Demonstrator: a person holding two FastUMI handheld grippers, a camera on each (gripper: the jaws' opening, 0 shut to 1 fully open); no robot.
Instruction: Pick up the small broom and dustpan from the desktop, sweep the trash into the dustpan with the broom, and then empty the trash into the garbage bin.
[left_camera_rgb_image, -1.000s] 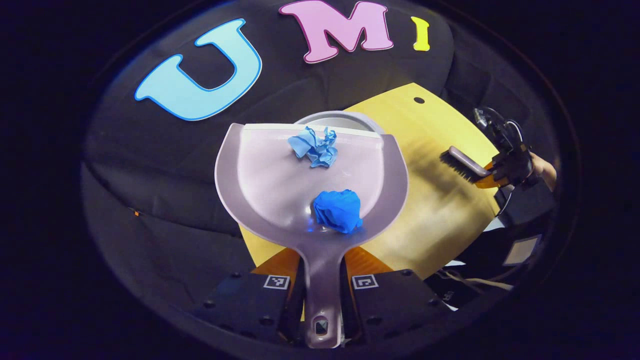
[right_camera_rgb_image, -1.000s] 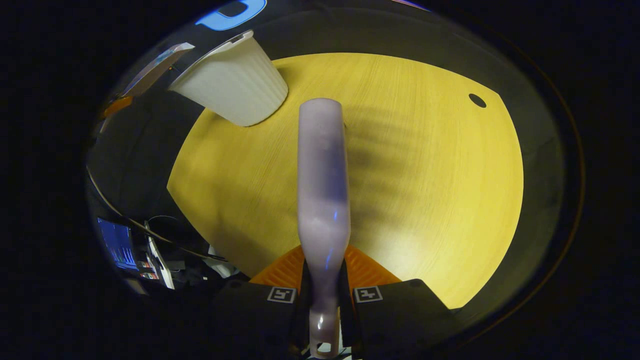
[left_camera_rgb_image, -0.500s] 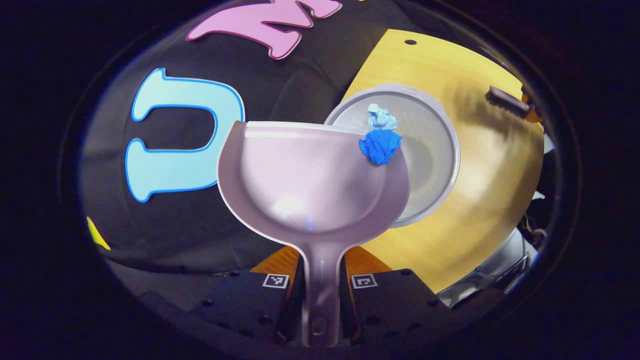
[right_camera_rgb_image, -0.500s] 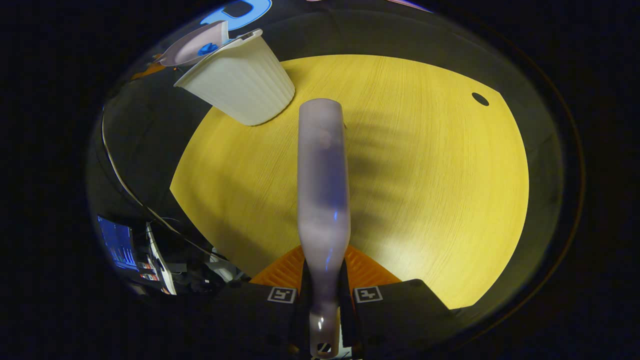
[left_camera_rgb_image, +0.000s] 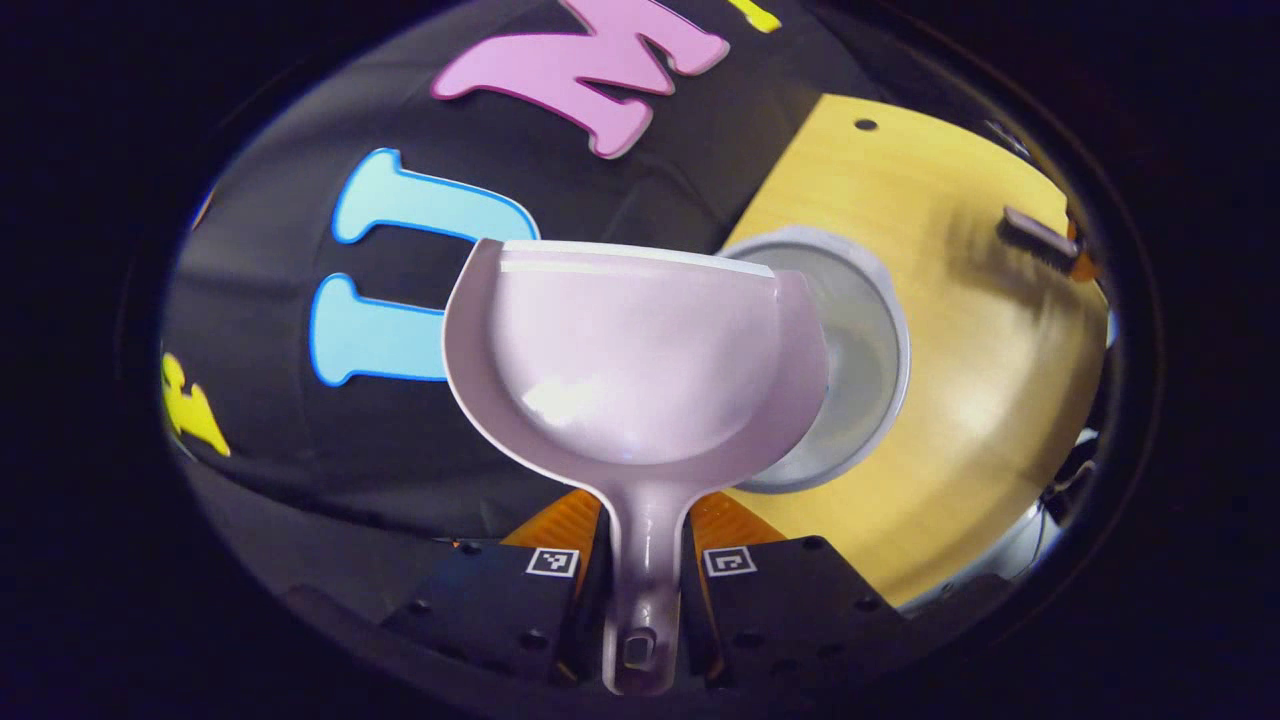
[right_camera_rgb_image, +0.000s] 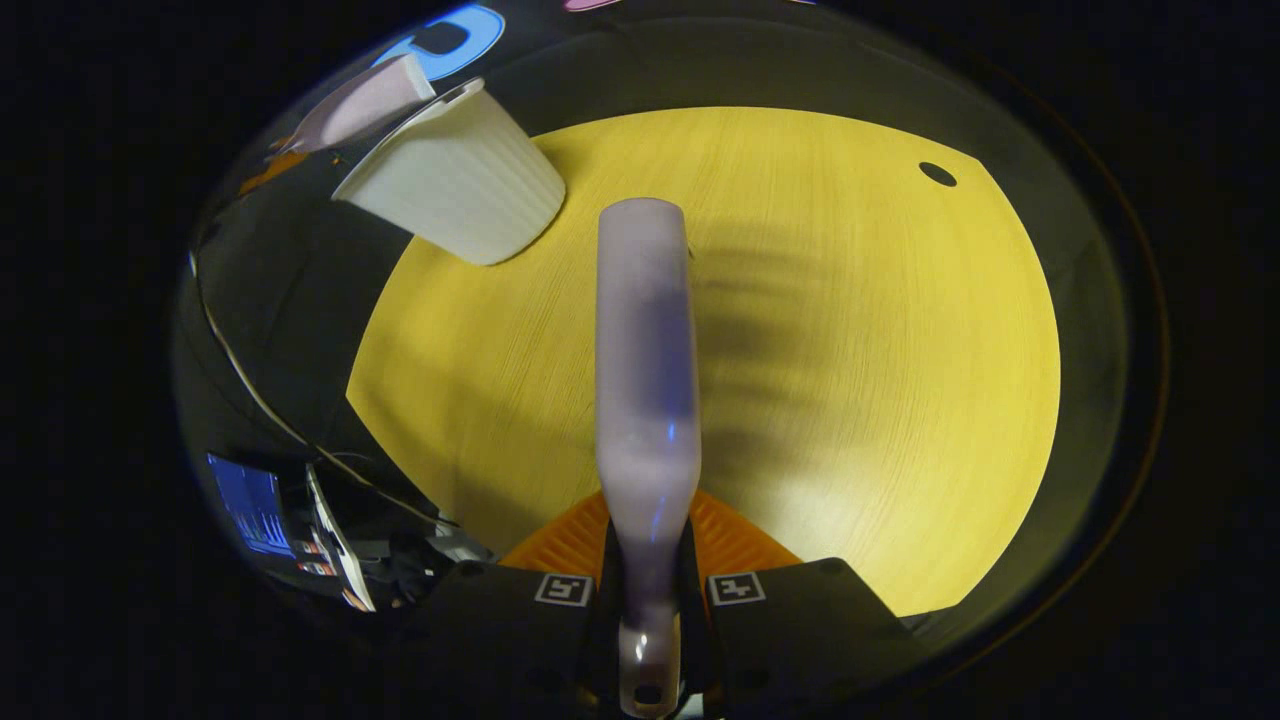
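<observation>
- The dustpan (left_camera_rgb_image: 640, 370) is in your left gripper (left_camera_rgb_image: 645, 580): both fingers are closed against its handle, one on each side, and the pan stands out in front of the camera with its scoop facing you.
- In the left gripper view the scoop shows a bare, pale lilac surface with a bright reflection near its deep end.
- The front lip of the dustpan reaches over the near rim of the garbage bin (left_camera_rgb_image: 860, 380), which stands on the yellow table (left_camera_rgb_image: 980, 400) just behind and to the right of the pan. Most of the inside of the bin is covered by the pan, so you cannot tell what lies in it.
- In the right gripper view you see the same bin (right_camera_rgb_image: 450, 180) from the side, white and ribbed, at the far left corner of the table (right_camera_rgb_image: 850, 350), with the dustpan (right_camera_rgb_image: 360, 100) tilted above its rim.
- The small broom (right_camera_rgb_image: 645, 380) is in your right gripper (right_camera_rgb_image: 648, 600): its two fingers press on the lower end of the handle, and the handle points straight forward above the table.
- In the left gripper view the broom (left_camera_rgb_image: 1035, 235) shows far off at the right edge, its dark bristles above the tabletop.
- A small dark hole (right_camera_rgb_image: 937, 174) sits in the table near its far right corner.
- A lit screen (right_camera_rgb_image: 250, 490) and some cables are beside the table at the left of the right gripper view.
</observation>
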